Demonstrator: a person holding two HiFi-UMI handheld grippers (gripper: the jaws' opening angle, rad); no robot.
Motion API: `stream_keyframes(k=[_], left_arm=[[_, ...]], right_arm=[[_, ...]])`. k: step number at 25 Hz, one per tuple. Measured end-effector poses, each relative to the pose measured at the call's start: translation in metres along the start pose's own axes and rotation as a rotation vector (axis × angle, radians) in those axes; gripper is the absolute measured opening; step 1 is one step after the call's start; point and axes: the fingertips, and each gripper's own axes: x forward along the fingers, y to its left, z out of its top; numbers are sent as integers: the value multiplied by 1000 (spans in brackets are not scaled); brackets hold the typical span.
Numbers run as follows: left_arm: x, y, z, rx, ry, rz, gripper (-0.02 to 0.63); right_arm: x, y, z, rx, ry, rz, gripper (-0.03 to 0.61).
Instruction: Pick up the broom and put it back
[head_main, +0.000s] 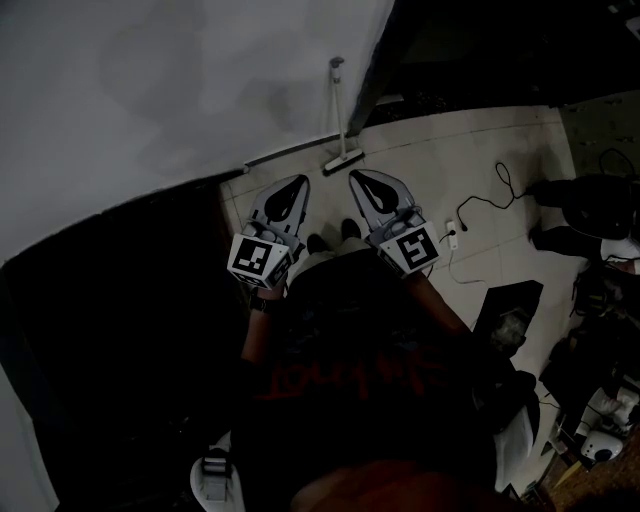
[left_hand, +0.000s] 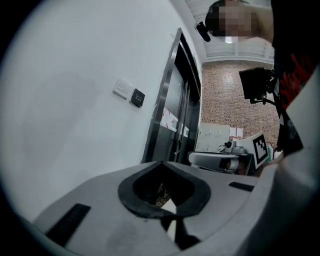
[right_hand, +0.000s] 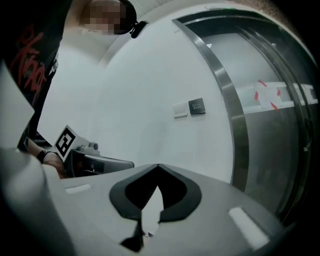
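At the far left a white wall (head_main: 150, 100) fills the head view. The left gripper (head_main: 296, 184) is held out over the tiled floor (head_main: 430, 150), and its marker cube (head_main: 259, 258) is nearest the person. In its own view its jaws meet at the tips with nothing between them. That view looks level along the wall, past two switch plates (left_hand: 129, 93) and a dark metal door frame (left_hand: 165, 100). The broom (head_main: 341, 110) is just right of that gripper's tip and further up the head view. It stands against the wall beside the dark door frame (head_main: 385, 50). Its long axis runs up and down the picture. The handle end (head_main: 337, 63) points to the top edge and the brush head (head_main: 343, 160) rests on the floor at the foot of the wall. The broom lies ahead of both grippers, about midway between their tips and apart from each, touched by neither. The right gripper (head_main: 358, 180) is beside the left. Its jaws are closed tip to tip and hold nothing, as its own view shows. Further right a dark cable (head_main: 495, 200) curls across the tiles to a white power strip (head_main: 452, 236).
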Motion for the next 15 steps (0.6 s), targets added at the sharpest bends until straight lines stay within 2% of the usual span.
stream_keyframes(k=[4, 10, 15], left_arm=[[0, -10, 0, -9, -14, 4, 6], [-1, -26, 2, 10, -37, -53, 6], [1, -37, 6, 12, -21, -71, 6]], right_arm=[[-7, 1, 3, -1, -3, 18, 0], [-7, 7, 0, 0, -3, 35, 0], [-7, 13, -2, -9, 11, 60, 0]])
